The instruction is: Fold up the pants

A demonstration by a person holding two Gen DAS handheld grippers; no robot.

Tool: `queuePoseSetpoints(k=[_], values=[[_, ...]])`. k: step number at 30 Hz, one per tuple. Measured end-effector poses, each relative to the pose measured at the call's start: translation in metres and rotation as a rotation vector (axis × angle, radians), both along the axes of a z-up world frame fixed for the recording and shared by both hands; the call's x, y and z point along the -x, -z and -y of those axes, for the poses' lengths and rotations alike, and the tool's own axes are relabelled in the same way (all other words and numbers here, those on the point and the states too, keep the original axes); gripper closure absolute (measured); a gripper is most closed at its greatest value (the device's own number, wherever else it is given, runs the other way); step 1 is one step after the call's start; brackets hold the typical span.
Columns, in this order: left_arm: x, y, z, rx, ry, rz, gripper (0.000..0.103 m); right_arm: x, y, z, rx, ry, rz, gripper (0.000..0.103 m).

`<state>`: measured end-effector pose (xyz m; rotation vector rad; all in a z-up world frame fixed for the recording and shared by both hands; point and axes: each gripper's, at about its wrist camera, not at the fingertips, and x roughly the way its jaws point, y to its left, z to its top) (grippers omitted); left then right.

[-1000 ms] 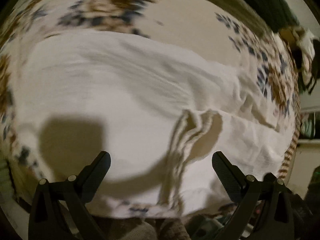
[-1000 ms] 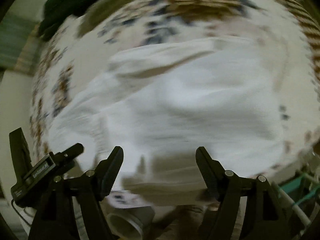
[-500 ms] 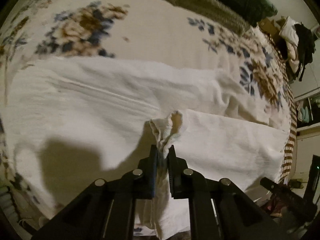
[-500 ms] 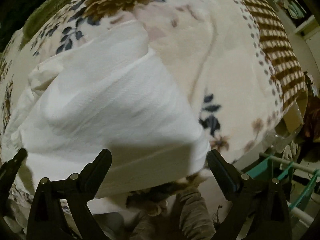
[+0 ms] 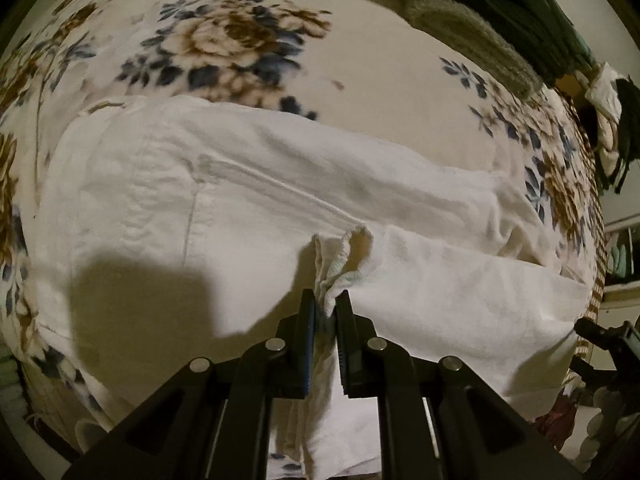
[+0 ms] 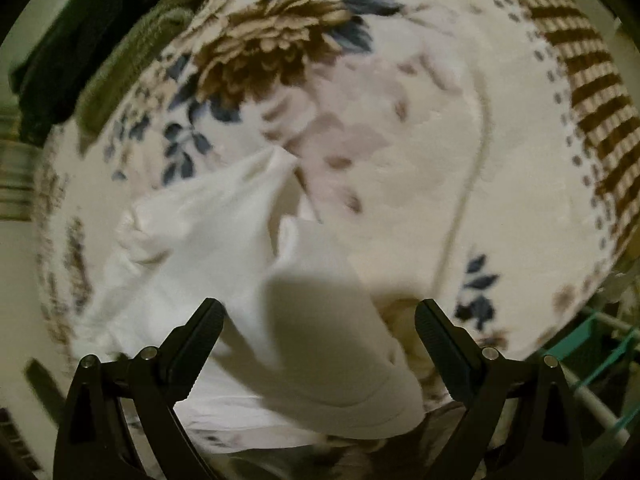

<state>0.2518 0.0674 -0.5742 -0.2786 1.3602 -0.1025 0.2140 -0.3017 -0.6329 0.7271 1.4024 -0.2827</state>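
Note:
White pants point(image 5: 248, 200) lie spread across a floral blanket point(image 5: 240, 40), one leg running left to right. My left gripper point(image 5: 326, 300) is shut on a bunched fold of the pants' near edge, the gathered cloth sticking up between its fingers. In the right wrist view the pants point(image 6: 224, 248) show a leg end with a hem near the bed's front edge. My right gripper point(image 6: 320, 312) hangs above that end, jaws wide open, with the cloth below them and not pinched.
The blanket point(image 6: 440, 160) has a brown striped border at the right. Dark green and olive folded textiles point(image 5: 500, 20) lie at the far side. A teal rack point(image 6: 600, 340) stands beside the bed at lower right. Clothes pile point(image 5: 608, 100) at far right.
My left gripper closed on the bunched fold of the pants and holds it. My right gripper opened wider and moved right along the pants toward the leg end.

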Motion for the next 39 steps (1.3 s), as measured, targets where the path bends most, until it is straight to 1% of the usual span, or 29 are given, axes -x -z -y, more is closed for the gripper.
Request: queuePoseSetpoints(k=[1, 2, 4, 5, 6, 7, 8, 9, 11, 12, 13, 14, 15, 16, 18, 20, 21, 23, 25, 26, 27, 28, 30, 32, 34, 36, 37, 38, 39], values=[[0.002, -0.002, -0.001, -0.006, 0.01, -0.004, 0.095, -0.001, -0.001, -0.001, -0.013, -0.007, 0.003, 0.005], [0.003, -0.005, 0.002, -0.029, 0.024, -0.021, 0.092, -0.002, -0.002, -0.002, -0.022, -0.016, 0.003, 0.005], [0.007, -0.014, 0.004, -0.053, 0.036, -0.046, 0.089, 0.001, 0.0, -0.003, -0.052, -0.018, -0.002, 0.005], [0.011, -0.024, 0.007, -0.084, 0.051, -0.052, 0.08, 0.007, 0.001, -0.001, -0.076, -0.004, -0.005, 0.005], [0.013, -0.032, 0.01, -0.095, 0.057, -0.049, 0.073, 0.015, 0.002, 0.001, -0.096, 0.011, -0.007, 0.005], [0.017, -0.049, 0.014, -0.106, 0.069, -0.028, 0.071, 0.025, 0.004, 0.002, -0.118, 0.031, -0.011, 0.005], [0.019, -0.058, 0.017, -0.108, 0.076, -0.014, 0.066, 0.038, 0.007, 0.0, -0.138, 0.056, -0.01, 0.005], [0.02, -0.071, 0.025, -0.096, 0.092, 0.006, 0.06, 0.048, 0.009, 0.001, -0.154, 0.078, -0.011, 0.005], [0.014, -0.092, 0.049, -0.035, 0.147, 0.031, 0.054, 0.07, 0.016, 0.008, -0.191, 0.135, -0.022, 0.005], [0.006, -0.1, 0.072, 0.02, 0.203, 0.034, 0.054, 0.08, 0.021, 0.012, -0.221, 0.169, -0.023, 0.005], [-0.002, -0.102, 0.091, 0.057, 0.245, 0.037, 0.054, 0.088, 0.027, 0.014, -0.244, 0.193, -0.02, 0.006], [-0.011, -0.102, 0.112, 0.092, 0.296, 0.034, 0.054, 0.097, 0.033, 0.017, -0.268, 0.223, -0.017, 0.009], [-0.019, -0.1, 0.129, 0.117, 0.337, 0.023, 0.054, 0.105, 0.038, 0.021, -0.299, 0.255, -0.004, 0.017], [-0.031, -0.094, 0.158, 0.142, 0.408, 0.005, 0.054, 0.111, 0.043, 0.023, -0.323, 0.275, 0.006, 0.024], [-0.045, -0.084, 0.195, 0.15, 0.501, -0.02, 0.054, 0.119, 0.052, 0.027, -0.375, 0.316, 0.038, 0.03], [-0.055, -0.069, 0.233, 0.156, 0.596, -0.068, 0.054, 0.122, 0.061, 0.027, -0.432, 0.347, 0.06, 0.038], [-0.059, -0.059, 0.253, 0.138, 0.65, -0.093, 0.054, 0.124, 0.067, 0.027, -0.464, 0.369, 0.071, 0.044], [-0.062, -0.043, 0.277, 0.089, 0.709, -0.123, 0.054, 0.127, 0.072, 0.027, -0.48, 0.395, 0.082, 0.048], [-0.061, -0.03, 0.296, 0.054, 0.774, -0.147, 0.056, 0.129, 0.074, 0.026, -0.481, 0.404, 0.092, 0.052], [-0.059, -0.027, 0.301, 0.051, 0.795, -0.155, 0.059, 0.13, 0.075, 0.025, -0.48, 0.406, 0.096, 0.053], [-0.057, -0.025, 0.306, 0.065, 0.819, -0.16, 0.081, 0.131, 0.076, 0.025, -0.48, 0.408, 0.099, 0.056], [-0.055, -0.026, 0.311, 0.079, 0.834, -0.165, 0.092, 0.133, 0.076, 0.024, -0.48, 0.41, 0.103, 0.06], [-0.051, -0.027, 0.317, 0.057, 0.863, -0.144, 0.096, 0.137, 0.077, 0.024, -0.475, 0.413, 0.099, 0.066], [-0.051, -0.032, 0.319, 0.043, 0.871, -0.109, 0.097, 0.137, 0.075, 0.026, -0.469, 0.417, 0.102, 0.071], [-0.058, -0.038, 0.314, 0.033, 0.845, -0.072, 0.098, 0.14, 0.072, 0.028, -0.453, 0.409, 0.103, 0.076], [-0.072, -0.039, 0.313, 0.029, 0.813, -0.049, 0.101, 0.14, 0.066, 0.027, -0.428, 0.393, 0.103, 0.078], [-0.08, -0.04, 0.31, 0.042, 0.79, -0.05, 0.103, 0.14, 0.063, 0.027, -0.421, 0.387, 0.107, 0.079], [-0.088, -0.044, 0.307, 0.022, 0.766, -0.01, 0.103, 0.139, 0.06, 0.026, -0.402, 0.378, 0.093, 0.08], [-0.095, -0.045, 0.308, 0.018, 0.757, 0.0, 0.103, 0.141, 0.059, 0.026, -0.391, 0.378, 0.087, 0.08]])
